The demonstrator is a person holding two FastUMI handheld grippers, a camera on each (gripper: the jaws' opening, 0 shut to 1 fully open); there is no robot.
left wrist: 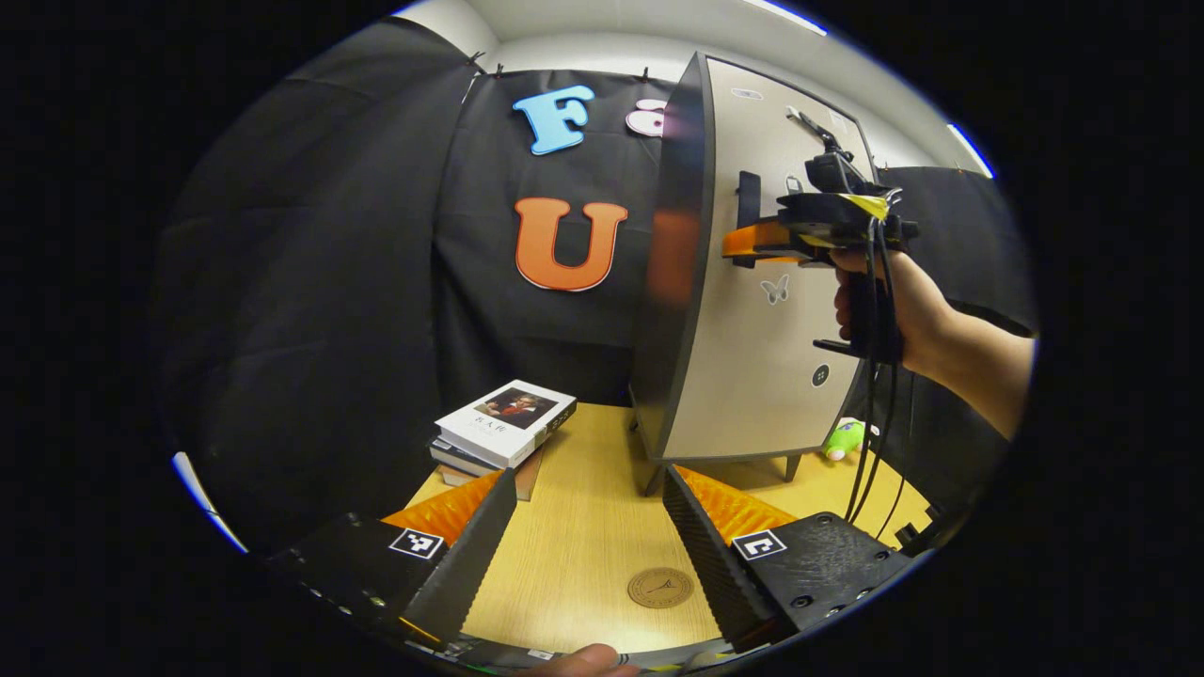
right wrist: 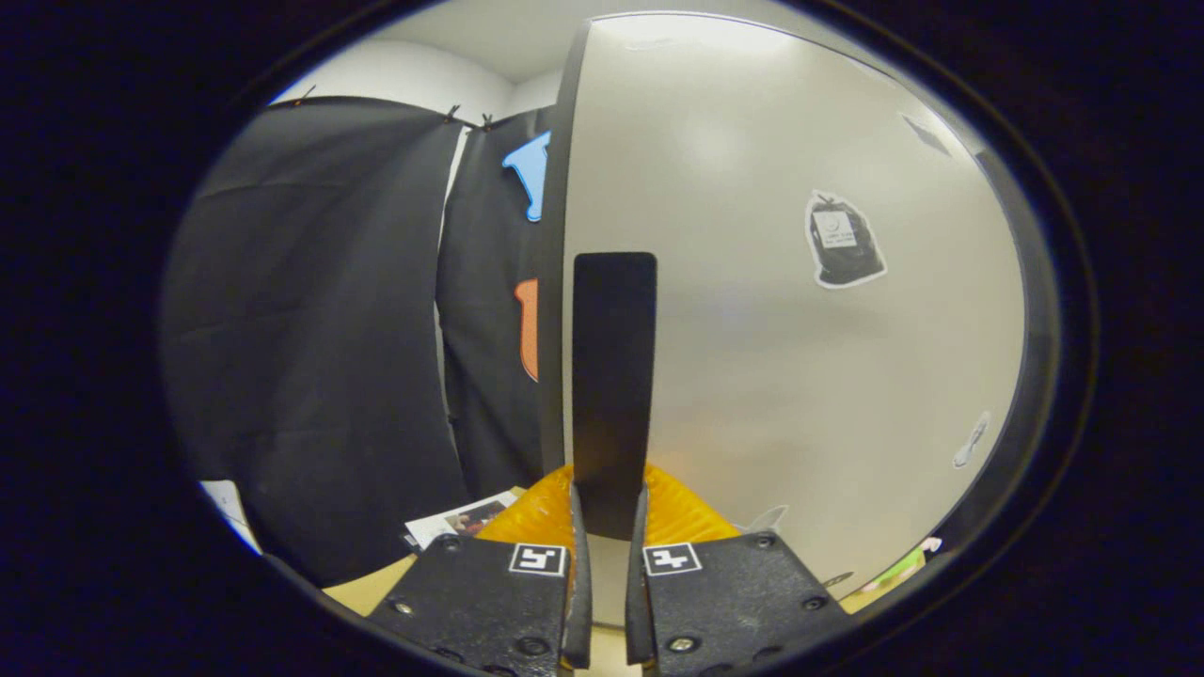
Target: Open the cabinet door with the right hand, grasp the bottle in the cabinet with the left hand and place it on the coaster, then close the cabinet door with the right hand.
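Right gripper [right wrist: 602, 527] jaws clamp the cabinet door [right wrist: 800, 329] handle [right wrist: 613, 385]; left gripper [left wrist: 588, 527] jaws wide, coaster [left wrist: 660, 588] at 6 o'clock on counter [left wrist: 583, 527]; book [left wrist: 508, 423] title unreadable.

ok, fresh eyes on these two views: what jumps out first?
The pale cabinet door stands tall at the back of the wooden table, with the right gripper closed on its black handle. Nearer, the left gripper hangs open above a round coaster, beside a stack of books.

Right gripper [right wrist: 602, 527] clamped; left gripper [left wrist: 588, 536] spread.
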